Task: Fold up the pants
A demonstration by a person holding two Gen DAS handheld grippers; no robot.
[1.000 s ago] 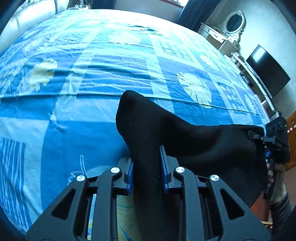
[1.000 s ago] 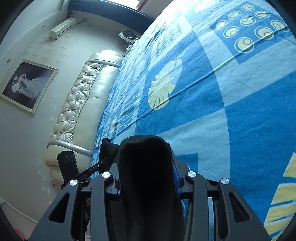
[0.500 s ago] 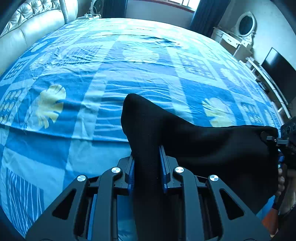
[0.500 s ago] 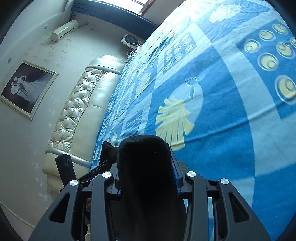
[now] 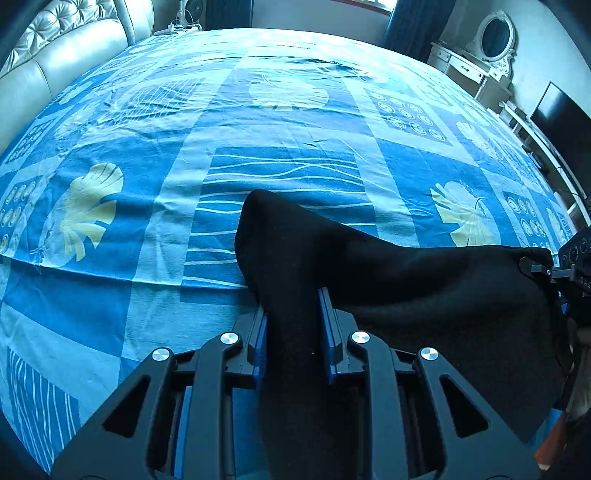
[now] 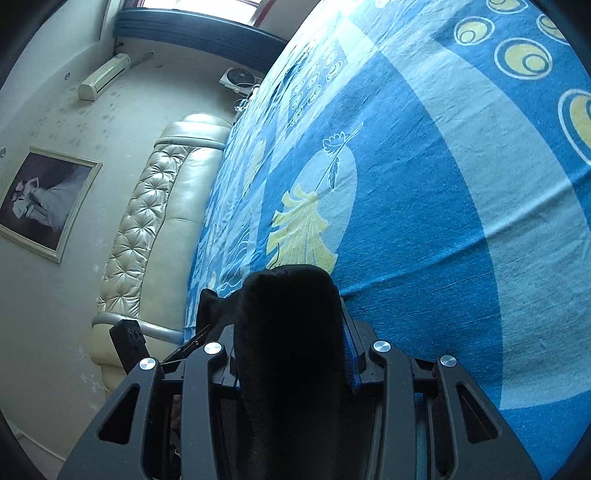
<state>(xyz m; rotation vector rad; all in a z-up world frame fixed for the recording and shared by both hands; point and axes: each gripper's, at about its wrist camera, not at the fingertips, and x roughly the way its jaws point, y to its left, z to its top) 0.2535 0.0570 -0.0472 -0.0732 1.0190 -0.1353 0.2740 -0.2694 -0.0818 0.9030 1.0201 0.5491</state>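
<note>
The black pants (image 5: pixel 406 280) hang stretched between my two grippers above the bed. My left gripper (image 5: pixel 293 314) is shut on one bunched end, which sticks up past the blue fingertips. The cloth runs right to my right gripper (image 5: pixel 570 269) at the frame's edge. In the right wrist view my right gripper (image 6: pixel 291 328) is shut on the other bunched end of the pants (image 6: pixel 291 332). The left gripper (image 6: pixel 129 339) shows at lower left there. The lower part of the pants is hidden below the grippers.
A bed with a blue patterned sheet (image 5: pixel 280 170) fills the view ahead. A cream tufted headboard (image 6: pixel 147 229) stands at the left. A dresser with an oval mirror (image 5: pixel 493 35) and a dark screen (image 5: pixel 561 114) line the right wall.
Both grippers have moved forward over the bed with the pants still held; more of the headboard and far bed shows. The grips are unchanged.
</note>
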